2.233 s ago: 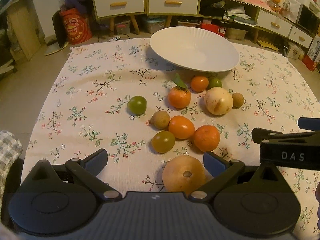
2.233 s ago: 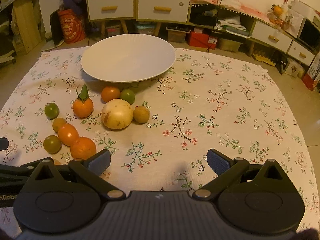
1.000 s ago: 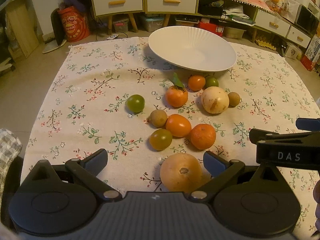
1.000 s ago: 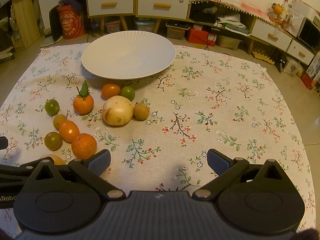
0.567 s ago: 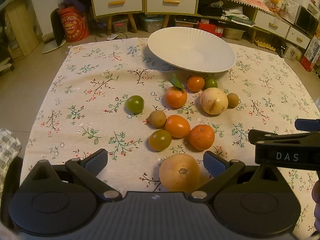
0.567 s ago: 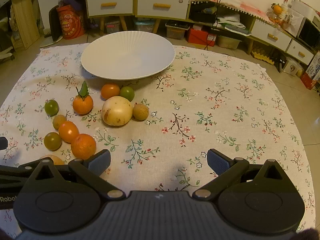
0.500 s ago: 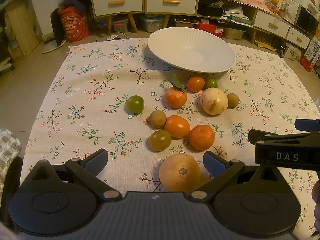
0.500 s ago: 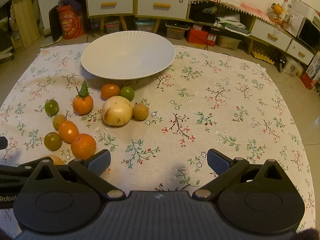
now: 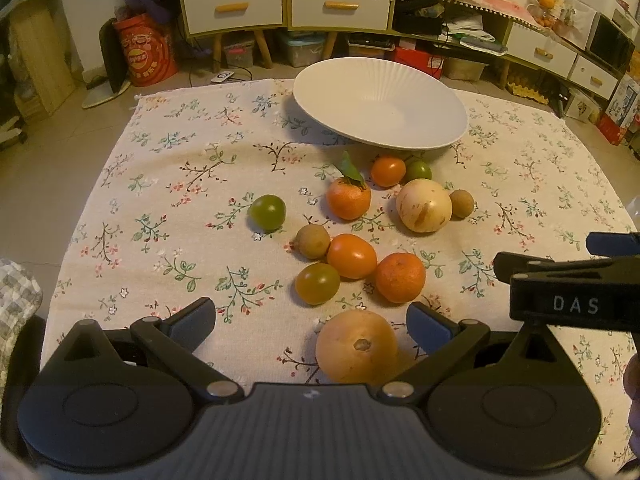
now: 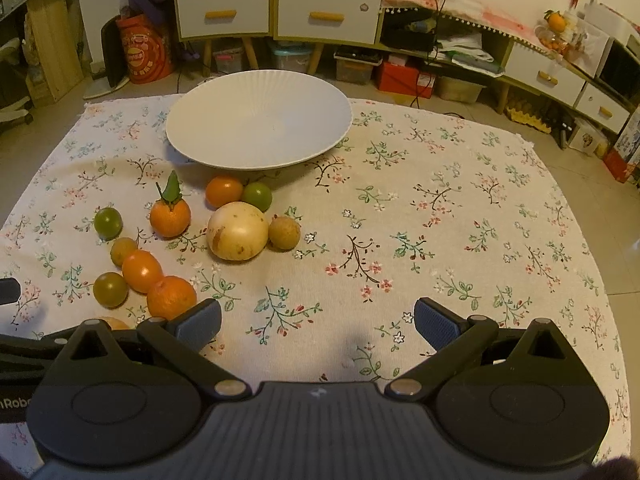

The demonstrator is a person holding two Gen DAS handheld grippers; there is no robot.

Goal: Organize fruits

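Several fruits lie on a floral tablecloth (image 9: 168, 184) in front of an empty white plate (image 9: 380, 108) (image 10: 260, 132). Closest to my left gripper (image 9: 312, 320), which is open, is a large tan round fruit (image 9: 357, 353), lying just inside the right finger's reach. Beyond it sit an orange (image 9: 400, 278), an orange tomato (image 9: 352, 255), a green-brown tomato (image 9: 317, 283), a leafed tangerine (image 9: 349, 200) and a pale round fruit (image 9: 424, 206). My right gripper (image 10: 318, 324) is open over bare cloth, right of the fruit cluster (image 10: 164, 264).
A green tomato (image 9: 267, 211) lies apart to the left. Low cabinets with drawers (image 9: 280, 4), boxes and a red bag (image 9: 146, 56) stand on the floor behind the cloth. The right gripper's body (image 9: 568, 284) juts in at the left wrist view's right edge.
Both views have drawn back slightly, so the fruits sit a little farther from the fingers. Neither gripper has shut or touched anything.
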